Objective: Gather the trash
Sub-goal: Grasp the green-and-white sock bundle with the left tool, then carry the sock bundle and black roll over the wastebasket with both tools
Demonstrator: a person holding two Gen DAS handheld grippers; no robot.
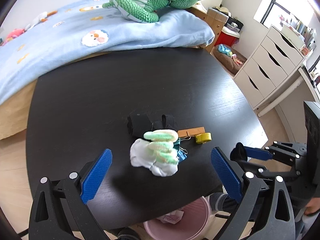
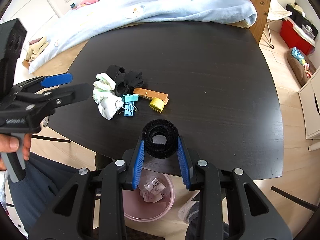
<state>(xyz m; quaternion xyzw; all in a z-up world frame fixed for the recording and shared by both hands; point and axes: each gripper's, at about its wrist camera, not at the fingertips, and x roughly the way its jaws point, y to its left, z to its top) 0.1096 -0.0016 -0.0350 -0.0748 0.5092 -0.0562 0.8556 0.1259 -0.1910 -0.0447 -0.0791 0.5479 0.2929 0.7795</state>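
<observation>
My right gripper point(image 2: 161, 140) is shut on a black fuzzy strap roll point(image 2: 161, 127), held over the near edge of the black table point(image 2: 200, 70). Below it on the floor stands a pink bin point(image 2: 148, 206) with paper tags inside. My left gripper point(image 1: 161, 150) is open above a white and green sock bundle point(image 1: 156, 154). Around the socks lie black socks point(image 1: 144, 124), blue binder clips point(image 2: 130, 102), a wooden clip point(image 2: 152, 96) and a yellow tape roll point(image 2: 157, 103). In the right wrist view the left gripper point(image 2: 80, 84) hangs beside the socks point(image 2: 104, 96).
A bed with a light blue blanket point(image 1: 100, 40) and a green plush toy point(image 1: 148, 2) borders the table's far side. White drawers point(image 1: 268, 66) stand at the right. A person's foot point(image 2: 192, 210) and dark chair legs point(image 2: 294, 198) are by the bin.
</observation>
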